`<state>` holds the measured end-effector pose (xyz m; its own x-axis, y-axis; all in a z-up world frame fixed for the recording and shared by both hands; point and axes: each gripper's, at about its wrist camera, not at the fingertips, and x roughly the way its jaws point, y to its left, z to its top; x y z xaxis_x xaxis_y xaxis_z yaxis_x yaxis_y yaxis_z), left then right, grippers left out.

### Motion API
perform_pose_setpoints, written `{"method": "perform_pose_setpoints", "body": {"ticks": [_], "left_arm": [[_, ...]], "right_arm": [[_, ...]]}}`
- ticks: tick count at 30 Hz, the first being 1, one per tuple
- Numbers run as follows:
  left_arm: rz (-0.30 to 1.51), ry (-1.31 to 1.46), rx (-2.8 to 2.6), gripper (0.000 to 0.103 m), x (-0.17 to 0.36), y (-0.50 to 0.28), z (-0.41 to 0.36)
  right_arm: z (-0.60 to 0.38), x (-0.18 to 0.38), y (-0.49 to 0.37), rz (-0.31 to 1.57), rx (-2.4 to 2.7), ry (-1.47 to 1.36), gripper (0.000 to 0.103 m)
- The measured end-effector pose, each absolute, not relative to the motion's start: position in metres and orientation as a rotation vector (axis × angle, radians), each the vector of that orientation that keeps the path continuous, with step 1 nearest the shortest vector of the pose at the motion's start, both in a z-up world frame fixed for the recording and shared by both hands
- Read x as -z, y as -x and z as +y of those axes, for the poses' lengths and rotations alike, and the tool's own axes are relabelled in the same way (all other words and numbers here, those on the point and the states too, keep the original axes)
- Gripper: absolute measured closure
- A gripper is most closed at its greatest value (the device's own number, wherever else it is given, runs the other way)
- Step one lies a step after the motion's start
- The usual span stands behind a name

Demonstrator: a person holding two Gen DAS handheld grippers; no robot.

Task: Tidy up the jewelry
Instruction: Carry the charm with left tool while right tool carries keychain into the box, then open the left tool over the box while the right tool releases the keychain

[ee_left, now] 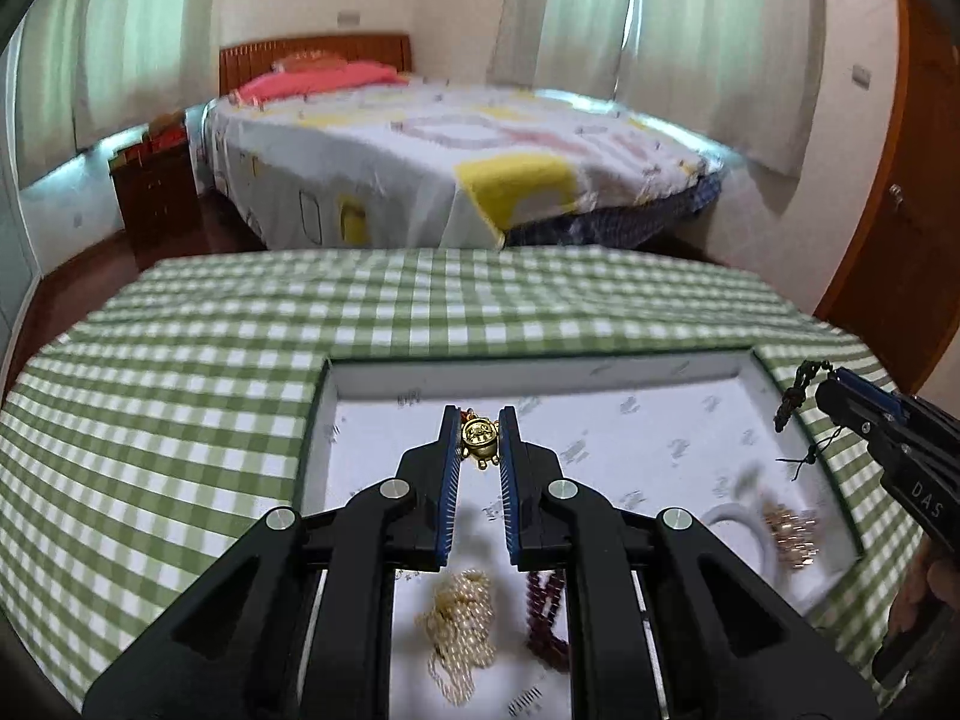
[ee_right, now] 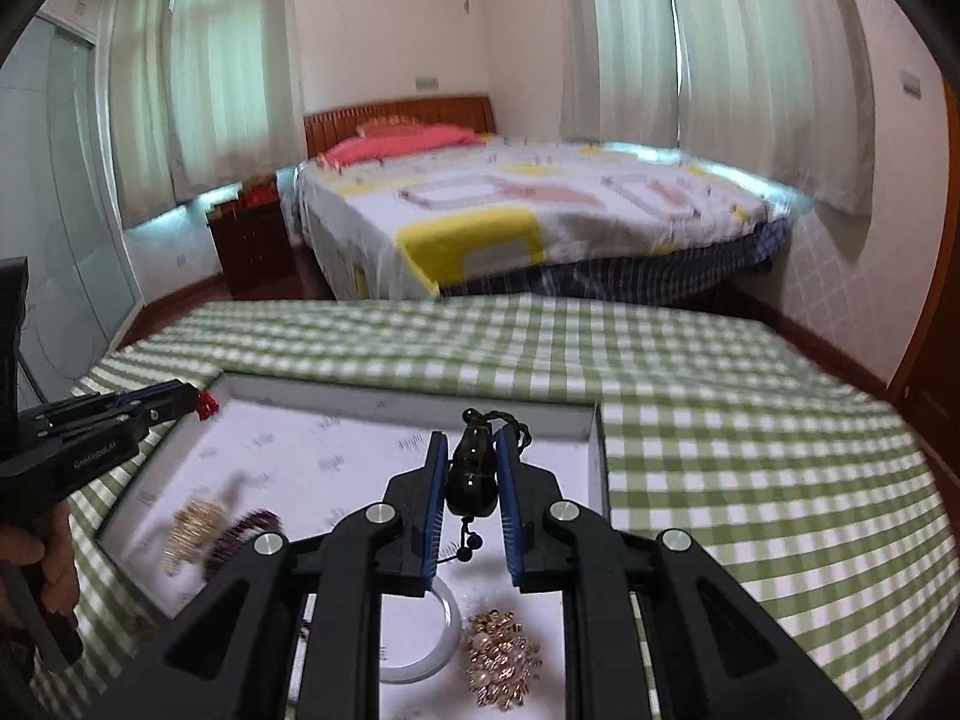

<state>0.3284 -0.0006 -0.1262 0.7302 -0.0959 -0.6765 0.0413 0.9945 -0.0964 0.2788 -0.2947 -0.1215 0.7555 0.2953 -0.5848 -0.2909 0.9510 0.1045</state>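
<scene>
My left gripper is shut on a small gold charm with a red bead string, held above the white tray. My right gripper is shut on a dark gourd pendant on a black cord, held over the tray. In the tray lie a pearl necklace, a dark red bead string, a white bangle and a gold brooch. The right gripper shows at the left view's right edge; the left gripper shows at the right view's left edge.
The tray sits on a table with a green checked cloth. Beyond it stand a bed, a wooden nightstand and curtained windows. A wooden door is at the right.
</scene>
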Motion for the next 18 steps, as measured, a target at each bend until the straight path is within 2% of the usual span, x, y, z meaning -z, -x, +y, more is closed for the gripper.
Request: {"method": "perform_pose_setpoints", "body": {"ticks": [10,18], "left_arm": [[0.935,0.115,0.071,0.090,0.164,-0.372,0.007],[1.025,0.111,0.066,0.090,0.175,-0.384,0.007]], "right_arm": [[-0.289,0.160,-0.308,0.821,-0.317,0.029,0.086],[-0.289,0.165,-0.312,0.857,-0.326,0.027,0.084]]}}
